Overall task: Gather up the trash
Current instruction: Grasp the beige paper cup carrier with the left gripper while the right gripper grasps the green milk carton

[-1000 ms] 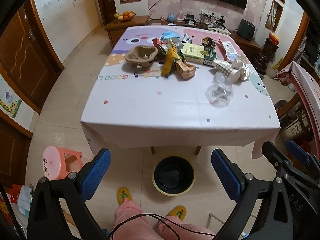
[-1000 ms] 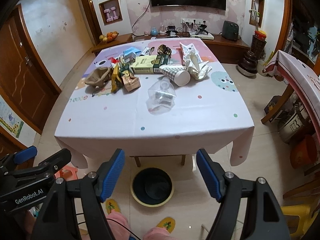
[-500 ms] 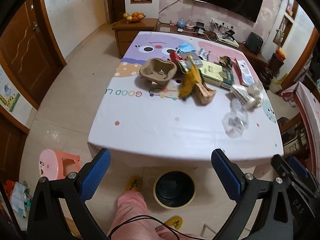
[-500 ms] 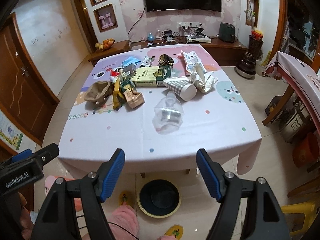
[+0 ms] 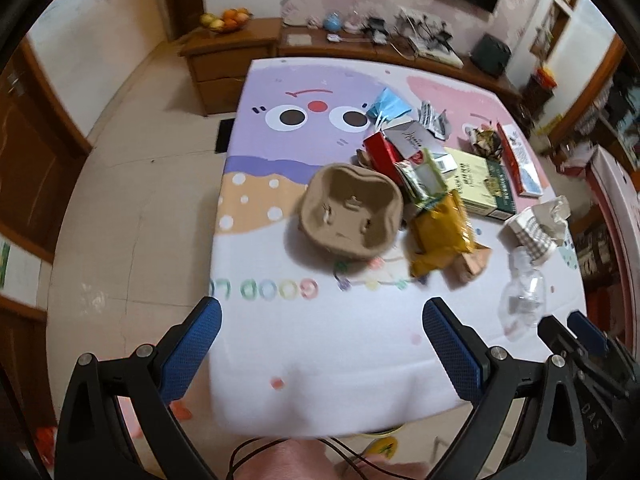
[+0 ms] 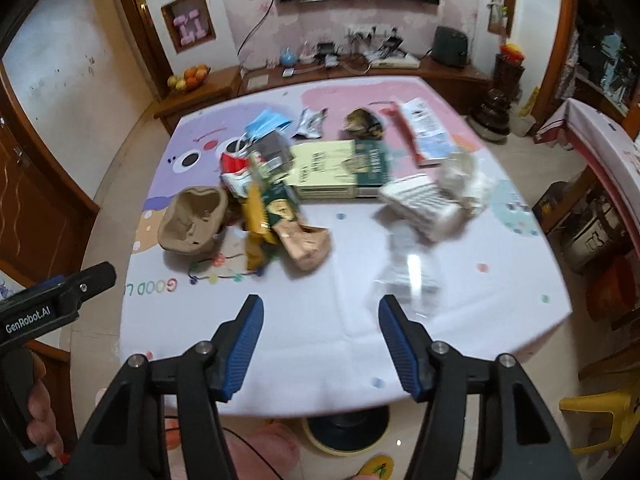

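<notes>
Trash lies across the far half of the table (image 5: pixel 320 344): a brown pulp cup tray (image 5: pixel 350 216), a yellow snack bag (image 5: pixel 440 236), a green-and-yellow box (image 5: pixel 480 190), a checked paper cup (image 5: pixel 530 232) and a crushed clear bottle (image 5: pixel 524 296). My left gripper (image 5: pixel 322 354) is open and empty over the table's near edge, short of the tray. My right gripper (image 6: pixel 320 346) is open and empty above the near edge, with the clear bottle (image 6: pixel 408 268) just beyond its right finger. A black bin (image 6: pixel 346 430) stands on the floor under the table edge.
A wooden TV cabinet (image 6: pixel 400 70) with a fruit bowl (image 6: pixel 190 76) lines the far wall. A second table (image 6: pixel 608 136) is at the right, with a yellow stool (image 6: pixel 600 412) near it. Wooden doors are at the left.
Both grippers have moved forward and lower over the table's near edge. The trash now looks closer and the bin has slipped mostly under the table edge. Both stay open.
</notes>
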Action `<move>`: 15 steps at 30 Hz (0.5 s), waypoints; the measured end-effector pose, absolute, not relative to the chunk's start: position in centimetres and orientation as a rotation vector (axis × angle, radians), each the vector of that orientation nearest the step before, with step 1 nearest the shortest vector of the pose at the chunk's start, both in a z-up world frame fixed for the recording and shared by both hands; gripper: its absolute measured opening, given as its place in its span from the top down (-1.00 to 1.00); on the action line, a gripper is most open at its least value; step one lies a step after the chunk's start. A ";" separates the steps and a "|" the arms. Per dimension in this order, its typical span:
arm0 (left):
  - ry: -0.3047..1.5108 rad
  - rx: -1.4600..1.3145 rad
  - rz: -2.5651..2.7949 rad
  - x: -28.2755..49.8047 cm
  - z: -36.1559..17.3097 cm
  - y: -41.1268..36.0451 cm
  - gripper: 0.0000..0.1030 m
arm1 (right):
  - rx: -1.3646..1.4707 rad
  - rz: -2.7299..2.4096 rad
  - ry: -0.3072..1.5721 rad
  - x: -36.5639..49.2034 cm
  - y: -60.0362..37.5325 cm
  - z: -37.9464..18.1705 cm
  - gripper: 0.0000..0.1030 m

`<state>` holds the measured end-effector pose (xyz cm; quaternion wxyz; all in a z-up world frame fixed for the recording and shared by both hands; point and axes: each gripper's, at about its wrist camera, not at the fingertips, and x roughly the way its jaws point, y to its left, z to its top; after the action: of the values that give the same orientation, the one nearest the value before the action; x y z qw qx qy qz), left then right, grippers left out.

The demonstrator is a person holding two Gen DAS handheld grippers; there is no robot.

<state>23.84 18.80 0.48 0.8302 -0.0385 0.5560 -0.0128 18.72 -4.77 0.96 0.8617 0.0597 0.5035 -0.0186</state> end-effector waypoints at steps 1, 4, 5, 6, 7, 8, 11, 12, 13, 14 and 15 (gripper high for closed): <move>1.193 -0.058 -0.046 25.1 0.1 19.2 -0.94 | 0.145 -0.044 1.073 19.9 -4.3 0.4 -0.15; 1.222 -0.005 -0.082 27.9 -1.3 19.7 -0.94 | 0.181 -0.074 1.114 22.1 -3.8 -1.4 -0.15; 1.235 0.012 -0.094 29.0 -1.9 19.8 -0.94 | 0.185 -0.084 1.128 23.0 -3.7 -2.1 -0.15; 1.245 0.020 -0.101 29.8 -2.4 19.9 -0.94 | 0.189 -0.091 1.144 23.8 -3.8 -2.9 -0.15; 1.257 0.026 -0.109 30.6 -3.0 20.1 -0.94 | 0.189 -0.093 1.158 24.4 -3.9 -3.4 -0.15; 1.271 0.032 -0.116 31.4 -3.7 20.2 -0.94 | 0.182 -0.094 1.172 25.1 -4.1 -4.1 -0.15; 1.316 0.052 -0.121 33.7 -5.9 20.2 -0.94 | 0.124 -0.086 1.180 26.9 -4.4 -5.4 -0.15; 1.329 0.054 -0.123 34.2 -6.5 20.3 -0.94 | 0.100 -0.079 1.187 27.3 -4.4 -5.8 -0.15; 1.345 0.056 -0.127 34.8 -7.2 20.3 -0.94 | 0.069 -0.065 1.194 27.8 -4.4 -6.3 -0.15; 1.355 0.057 -0.132 35.2 -7.7 20.3 -0.94 | 0.049 -0.055 1.198 28.1 -4.3 -6.5 -0.15; 1.366 0.061 -0.135 35.6 -8.2 20.3 -0.94 | 0.018 -0.038 1.201 28.4 -4.1 -6.8 -0.15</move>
<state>35.57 20.29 -8.17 0.7733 0.0283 0.6304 -0.0622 28.38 -4.09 -6.79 0.8249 0.0084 0.5649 -0.0178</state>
